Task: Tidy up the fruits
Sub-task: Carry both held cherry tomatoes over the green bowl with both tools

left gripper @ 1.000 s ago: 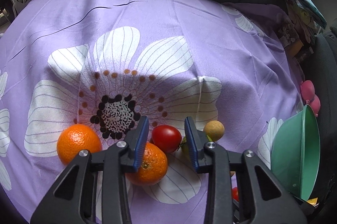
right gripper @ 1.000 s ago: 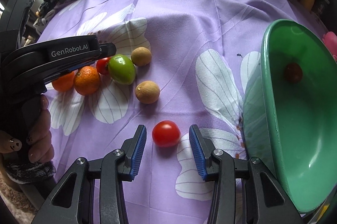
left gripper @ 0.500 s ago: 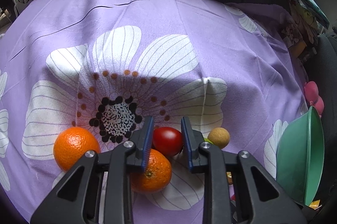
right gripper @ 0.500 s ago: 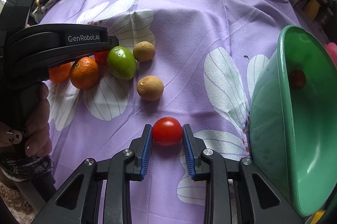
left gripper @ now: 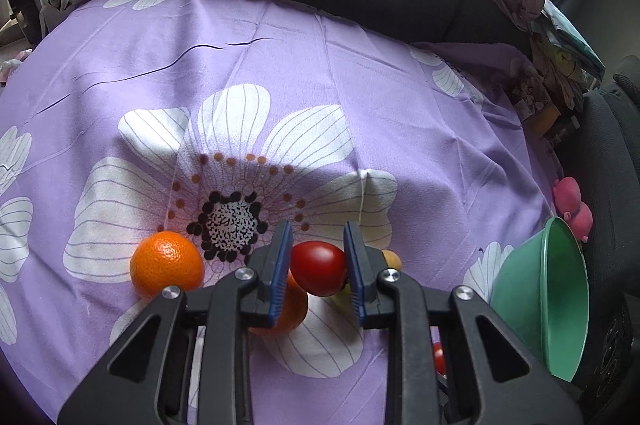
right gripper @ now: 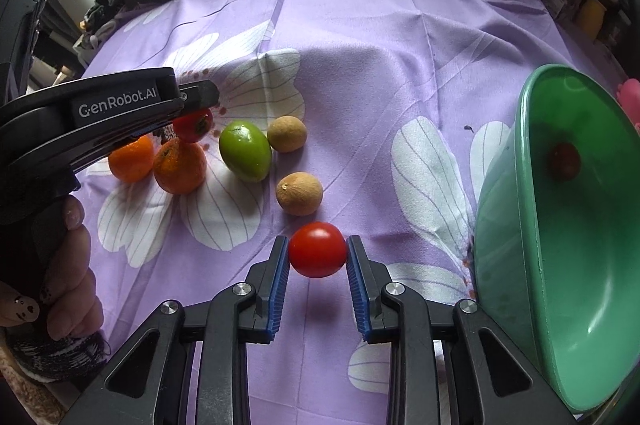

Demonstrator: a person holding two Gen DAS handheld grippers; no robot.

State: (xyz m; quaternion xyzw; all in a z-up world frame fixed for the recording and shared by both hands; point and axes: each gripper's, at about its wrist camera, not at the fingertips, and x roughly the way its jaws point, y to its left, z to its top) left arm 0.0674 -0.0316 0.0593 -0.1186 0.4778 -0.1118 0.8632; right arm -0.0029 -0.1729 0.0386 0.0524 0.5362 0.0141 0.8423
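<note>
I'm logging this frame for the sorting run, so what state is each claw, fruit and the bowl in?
Left claw: shut on a red tomato, lifted above the oranges.
Right claw: shut on a second red tomato, raised off the cloth.
Two oranges: resting on the cloth, touching.
Green fruit: on the cloth, ungrasped.
Two brown fruits: on the cloth, apart.
Green bowl: holds one small dark fruit.

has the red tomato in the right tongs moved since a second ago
Yes. The tomato gripped by the right tongs has come up off the purple cloth: its shadow now lies apart below it, where earlier it rested on the white petal print.
</note>
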